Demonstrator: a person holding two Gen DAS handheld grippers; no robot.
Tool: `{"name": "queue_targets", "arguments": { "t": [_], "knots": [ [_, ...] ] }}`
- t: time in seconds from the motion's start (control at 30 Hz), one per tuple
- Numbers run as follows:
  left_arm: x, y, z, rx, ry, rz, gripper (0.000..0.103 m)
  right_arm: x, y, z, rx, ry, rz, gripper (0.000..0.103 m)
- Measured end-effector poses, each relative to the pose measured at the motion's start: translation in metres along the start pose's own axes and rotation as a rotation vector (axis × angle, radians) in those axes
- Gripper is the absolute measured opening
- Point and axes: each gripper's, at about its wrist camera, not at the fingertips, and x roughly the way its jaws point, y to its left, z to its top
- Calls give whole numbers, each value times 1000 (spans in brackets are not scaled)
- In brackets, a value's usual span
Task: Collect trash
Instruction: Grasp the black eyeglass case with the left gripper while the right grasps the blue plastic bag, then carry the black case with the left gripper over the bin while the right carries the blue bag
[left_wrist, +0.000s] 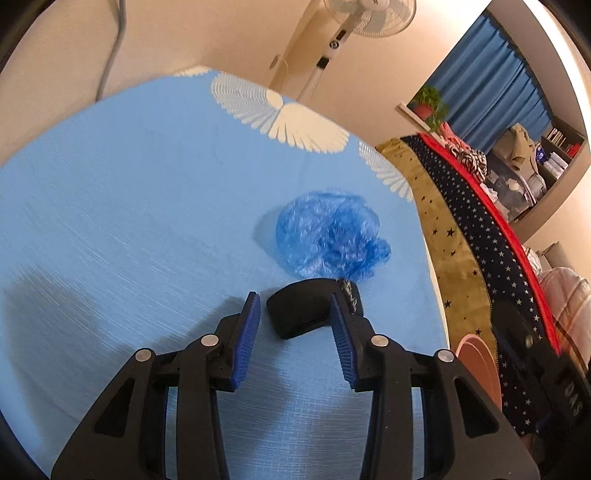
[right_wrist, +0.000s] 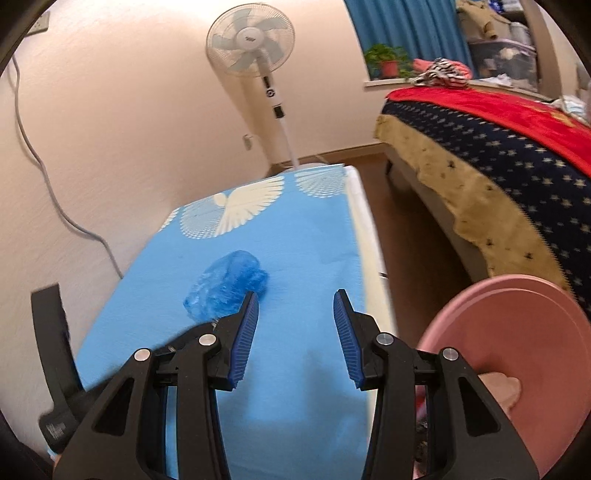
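Left wrist view: your left gripper (left_wrist: 295, 306) w/ jaws apart straddles a black band (left_wrist: 301, 314) on the blue table (left_wrist: 129, 221), crumpled blue plastic cover (left_wrist: 330, 236) just beyond—looks light, soft, slippery, so pinch its bunched middle; right gripper (right_wrist: 295, 306) jaws apart, holding nothing.

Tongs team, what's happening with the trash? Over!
Left tongs open, black band between. Right tongs open, empty. Blue plastic wad loose on table, unblocked.

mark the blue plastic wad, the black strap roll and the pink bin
blue plastic wad (left_wrist: 328, 234): left wrist view, middle of the crumpled mass
black strap roll (left_wrist: 297, 314): left wrist view, top of the roll
pink bin (right_wrist: 517, 332): right wrist view, inner wall
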Motion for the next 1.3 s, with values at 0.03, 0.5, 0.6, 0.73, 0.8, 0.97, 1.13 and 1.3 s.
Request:
{"name": "queue_targets", "arguments": {
  "t": [0.03,0.5,0.6,0.73,0.8,0.97,1.13,1.3],
  "knots": [
    [1,0,-1,4,4,-7,38,7,2,2,0,8,14,43],
    [-15,10,1,-5,-47,42,12,111,23,16,25,209,133,44],
    [-16,11,1,-8,-47,45,12,120,26,11,28,240,165,18],
    [-19,9,2,-4,-50,44,12,109,30,8,-7,221,177,1],
    [-23,7,2,3,-57,41,12,97,30,8,-17,193,168,1],
    [-36,-5,1,37,-78,38,12,70,32,11,-37,141,134,1],
    [-55,-13,-5,59,-94,29,12,30,30,16,-76,81,82,1],
    [-78,-19,-12,78,-116,23,12,-11,21,13,-92,48,47,1]
  ]
}}
